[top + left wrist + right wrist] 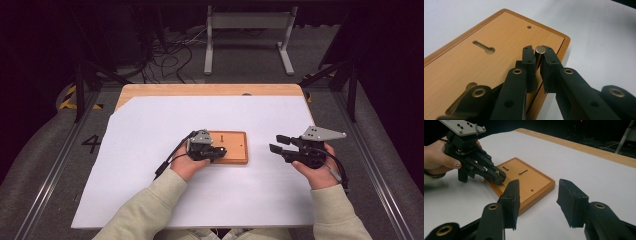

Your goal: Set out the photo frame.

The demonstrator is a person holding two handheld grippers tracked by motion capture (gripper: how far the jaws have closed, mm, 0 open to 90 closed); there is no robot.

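Left gripper view: the left tool [538,56] pinches a small metal peg [539,50].
The peg stands at the wooden board's [486,60] edge; the right tool [537,202] hangs released, holding nothing.

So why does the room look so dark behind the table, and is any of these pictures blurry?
High view: light falls on the white sheet, the floor behind fades to black. Left gripper view: the metal pin and wooden board are sharp, with a sheen on the pin's top. Right gripper view: the right gripper looms large and slightly soft.
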